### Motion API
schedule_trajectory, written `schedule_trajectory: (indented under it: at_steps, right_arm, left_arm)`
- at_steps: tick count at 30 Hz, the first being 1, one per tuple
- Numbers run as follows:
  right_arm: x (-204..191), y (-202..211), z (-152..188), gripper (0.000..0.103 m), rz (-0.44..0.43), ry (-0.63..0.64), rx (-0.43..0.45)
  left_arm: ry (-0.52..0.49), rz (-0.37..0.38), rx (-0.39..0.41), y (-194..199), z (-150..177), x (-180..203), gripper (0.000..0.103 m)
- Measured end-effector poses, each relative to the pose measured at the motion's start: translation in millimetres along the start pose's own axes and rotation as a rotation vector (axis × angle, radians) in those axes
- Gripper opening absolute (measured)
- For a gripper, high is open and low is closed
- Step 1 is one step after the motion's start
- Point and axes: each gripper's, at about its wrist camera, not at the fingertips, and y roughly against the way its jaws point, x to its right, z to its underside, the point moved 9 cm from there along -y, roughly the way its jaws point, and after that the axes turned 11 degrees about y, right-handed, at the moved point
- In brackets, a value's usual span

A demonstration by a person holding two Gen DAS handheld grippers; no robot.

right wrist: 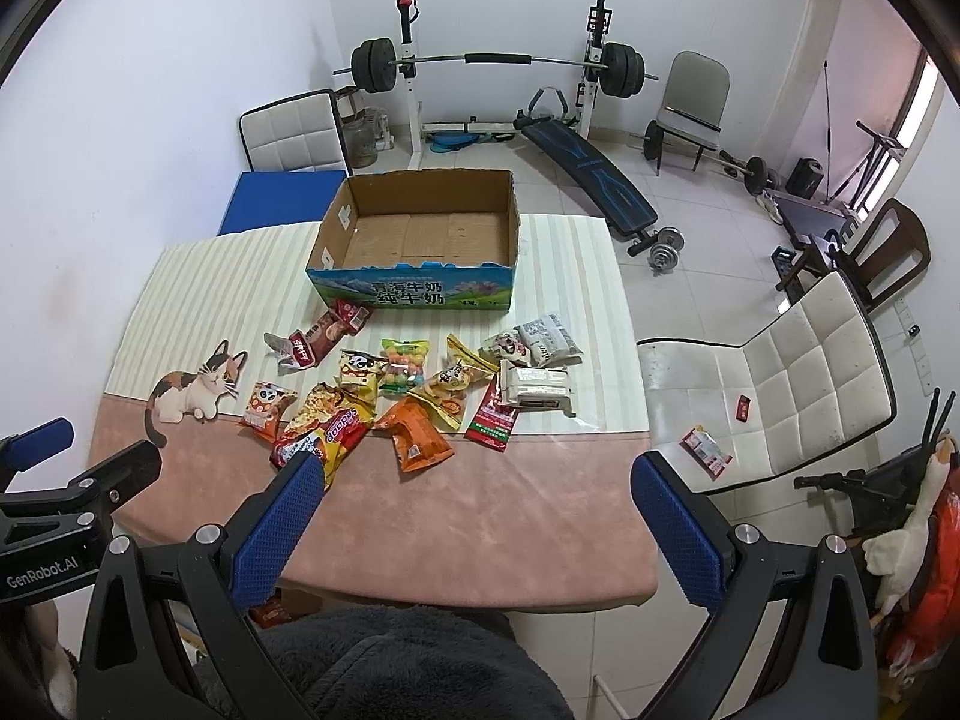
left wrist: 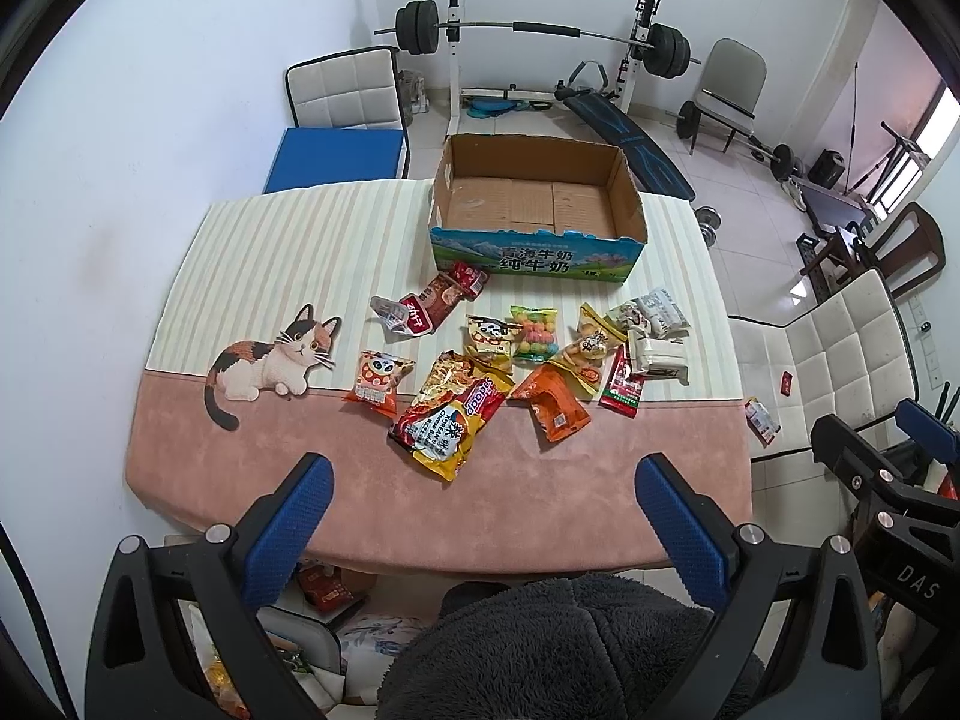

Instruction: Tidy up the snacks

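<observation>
An empty open cardboard box (left wrist: pixel 536 198) (right wrist: pixel 420 237) with a blue-green printed front stands at the table's far side. Several snack packets lie scattered in front of it: a big yellow-red noodle bag (left wrist: pixel 453 414) (right wrist: pixel 327 426), an orange packet (left wrist: pixel 555 405) (right wrist: pixel 420 435), a colourful candy bag (left wrist: pixel 534 333) (right wrist: pixel 405 366), white packets (left wrist: pixel 657 330) (right wrist: pixel 540 360), a red stick packet (left wrist: pixel 447 297) (right wrist: pixel 327 330). My left gripper (left wrist: pixel 483 495) is open and empty above the table's near edge. My right gripper (right wrist: pixel 477 501) is open and empty, also at the near edge.
The table (left wrist: pixel 240 444) has a pink and striped cloth with a cat picture (left wrist: pixel 270 360). A white chair (right wrist: pixel 780 372) at the right holds a stray snack packet (right wrist: pixel 705 450). Another chair (left wrist: pixel 348 90) and a barbell rack (left wrist: pixel 540 42) stand behind.
</observation>
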Motion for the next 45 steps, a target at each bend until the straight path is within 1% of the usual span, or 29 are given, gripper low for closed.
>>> schedule_trajectory:
  at_steps: [6,16,19,22,23,26,27,30,31,32,36,39,42,44,45]
  right_arm:
    - [-5,-8,-1,0.103,-0.012,0.003,-0.010]
    - [-7,-13,0,0.103,-0.024,0.005,-0.013]
    - [-9,-24,-1,0.103,-0.040,0.005,-0.014]
    - [-12,-50,-1,0.103,-0.073,0.006,-0.044]
    - [-15,-69,0,0.103,-0.091,0.004,-0.070]
    - [-24,-121,2,0.103,-0.135,0.017,-0.133]
    - [-25,-133,3,0.103,-0.139,0.025,-0.150]
    - [-34,-192,10,0.103,-0.150,0.052,-0.242]
    - [-37,-214,13,0.103,-0.162,0.056,-0.273]
    - [-38,-229,16,0.103,-0.165,0.058,-0.291]
    - [-45,-292,25,0.103,-0.193,0.073,-0.366]
    - [-43,-333,32,0.103,-0.200,0.059,-0.415]
    - [-37,-359,37,0.103,-0.185,0.027,-0.454]
    - [-25,-375,41,0.103,-0.165,-0.027,-0.481]
    - [-20,-380,41,0.103,-0.170,-0.064,-0.491]
  left_arm:
    - [0.002,0.010,-0.012,-8,-2,-2,0.103]
    - [0.004,0.007,-0.009,-10,-1,-2,0.103]
    - [0.028,0.002,0.004,-17,-5,-10,0.103]
    - [0.041,-0.010,0.010,-34,-13,-22,0.103]
    - [0.040,-0.025,0.015,-41,-16,-26,0.103]
    - [0.002,-0.068,0.001,-76,-24,-38,0.103]
    - [-0.019,-0.091,-0.022,-95,-25,-44,0.103]
    - [-0.093,-0.118,-0.096,-145,-24,-51,0.103]
    - [-0.128,-0.121,-0.131,-168,-20,-51,0.103]
    - [-0.144,-0.117,-0.148,-180,-20,-51,0.103]
    - [-0.261,-0.101,-0.268,-257,-3,-42,0.103]
    - [-0.321,-0.083,-0.333,-306,7,-36,0.103]
    - [-0.393,-0.089,-0.385,-349,16,-31,0.103]
    - [-0.435,-0.094,-0.416,-371,21,-29,0.103]
    - [-0.449,-0.103,-0.429,-380,23,-29,0.103]
